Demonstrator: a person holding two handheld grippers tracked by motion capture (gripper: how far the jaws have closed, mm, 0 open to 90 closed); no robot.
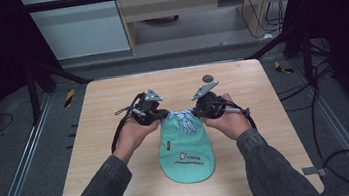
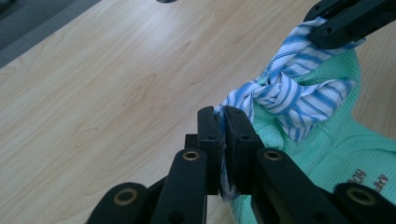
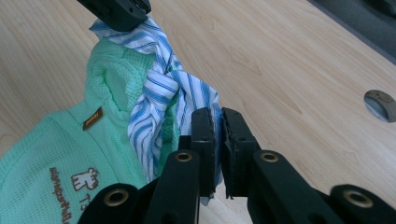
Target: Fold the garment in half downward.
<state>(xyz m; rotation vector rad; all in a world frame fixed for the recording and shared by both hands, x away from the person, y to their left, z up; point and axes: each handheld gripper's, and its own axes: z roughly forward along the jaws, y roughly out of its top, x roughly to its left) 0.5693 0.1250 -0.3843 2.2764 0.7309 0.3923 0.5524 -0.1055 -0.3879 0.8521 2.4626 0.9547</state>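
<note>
Striped cloth (image 2: 285, 95) knot-tying step: left tool (image 2: 225, 122) and right tool (image 3: 218, 122) each clench an end; next, pull apart.

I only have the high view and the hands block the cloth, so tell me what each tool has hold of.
Observer: The left tool is shut on one end of the striped tie.
Operator: Report the right one.
Observer: The right tool pinches the tie's other end, jaws nearly together.
Operator: Say whether it's knotted.
Observer: Yes, a knot sits between them, against the top of the green garment.
</note>
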